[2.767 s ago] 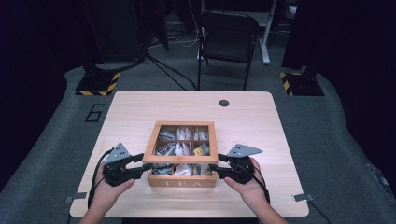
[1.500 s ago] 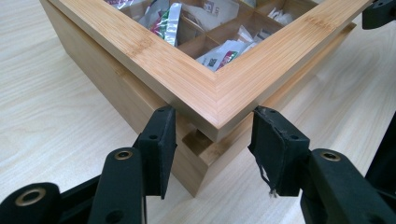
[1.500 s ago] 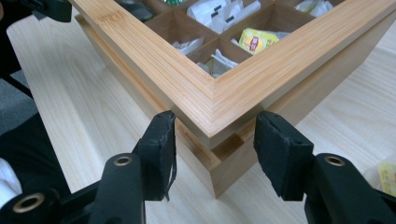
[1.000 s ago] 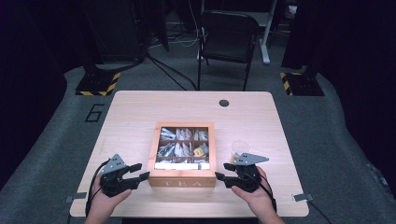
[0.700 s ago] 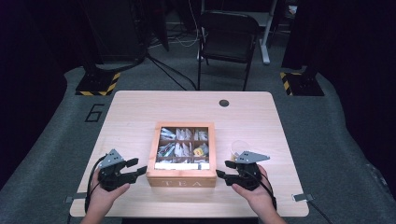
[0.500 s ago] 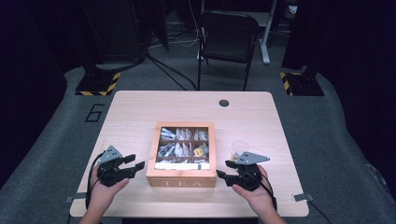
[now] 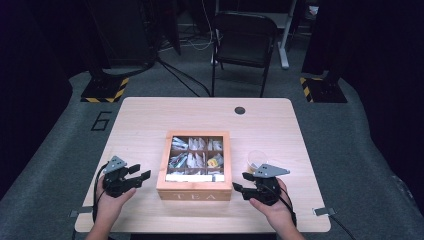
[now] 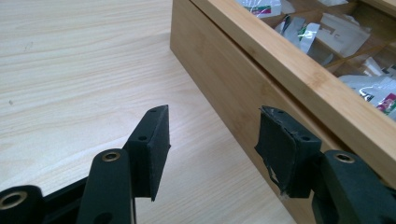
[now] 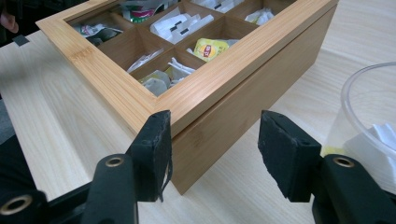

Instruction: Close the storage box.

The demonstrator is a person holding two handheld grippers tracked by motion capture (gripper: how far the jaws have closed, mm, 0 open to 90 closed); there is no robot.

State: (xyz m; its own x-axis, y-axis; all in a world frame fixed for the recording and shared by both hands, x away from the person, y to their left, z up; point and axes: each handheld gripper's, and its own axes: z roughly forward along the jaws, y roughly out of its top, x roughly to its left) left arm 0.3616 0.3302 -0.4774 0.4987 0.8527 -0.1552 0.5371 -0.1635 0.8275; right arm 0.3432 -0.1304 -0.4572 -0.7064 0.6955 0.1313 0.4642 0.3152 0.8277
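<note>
A wooden tea box (image 7: 195, 189) with "TEA" on its front stands mid-table, its windowed lid down over compartments of tea sachets (image 7: 192, 160). My left gripper (image 7: 140, 171) hovers left of the box, a short gap away. Its jaws have just been opening, and only bare table shows between them. In the left gripper view, the left gripper (image 8: 212, 140) points along the box's side wall (image 8: 243, 79). My right gripper (image 7: 241, 182) is open at the box's right front corner. In the right gripper view, that corner (image 9: 224, 126) sits just ahead of the right gripper (image 9: 215, 140), untouched.
A clear plastic cup (image 7: 256, 160) holding something white stands just right of the box, close to my right gripper, and is seen again as the cup (image 9: 369, 116) beside the right jaw. A round cable hole (image 7: 240, 110) lies at the table's far side. A black chair (image 7: 242, 37) stands beyond.
Both grippers have come off the box's sides, where they were at first. Over the last second the left gripper slid left and lower, away from the box, with jaws wider. The right gripper stayed put.
</note>
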